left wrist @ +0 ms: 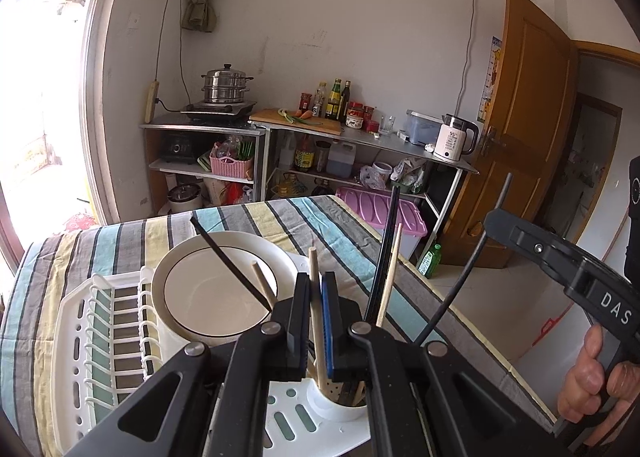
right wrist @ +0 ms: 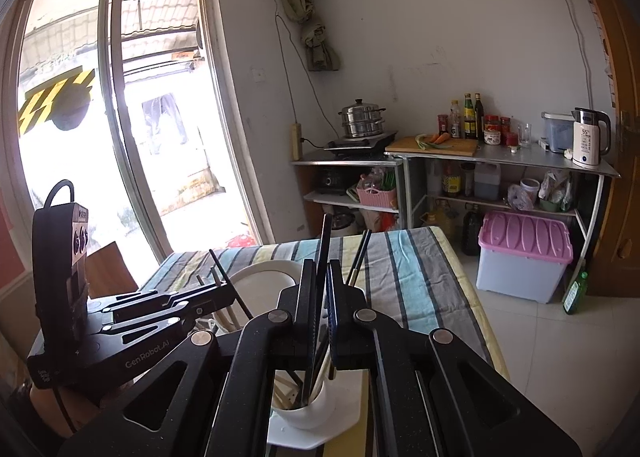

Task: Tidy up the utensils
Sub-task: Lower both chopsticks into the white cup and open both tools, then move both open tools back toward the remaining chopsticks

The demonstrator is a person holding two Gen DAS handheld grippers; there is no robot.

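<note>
While each pair of fingers was pinched tight on a single chopstick, the step in hand looked like dropping both sticks into the white utensil cup [left wrist: 340,405]. The left gripper [left wrist: 316,321] held a pale wooden chopstick [left wrist: 316,297] between its pads, the stick running nearly upright with its lower end at or just inside the cup's mouth. The right gripper [right wrist: 320,309] was clamped on a dark chopstick [right wrist: 324,257], which slanted down through the fingers and into that same cup [right wrist: 304,413].

The cup already carried several sticks, dark and pale, leaning out over its rim. It stood at the near corner of the white drying rack [left wrist: 80,337], and just behind the cup a white plate [left wrist: 216,293] stood propped in the rack. The rack itself sat on the striped cloth [left wrist: 352,225] covering the surface.

From the left wrist view the person's right hand [left wrist: 592,381] gripped its tool's handle well to the right of the cup; how deep either stick's tip reached inside could not be told.

The next move probably called for lowering a little further, then spreading the fingers so each stick slid free among the others, and lifting straight up so the leaning sticks were not knocked or the light cup tipped.
</note>
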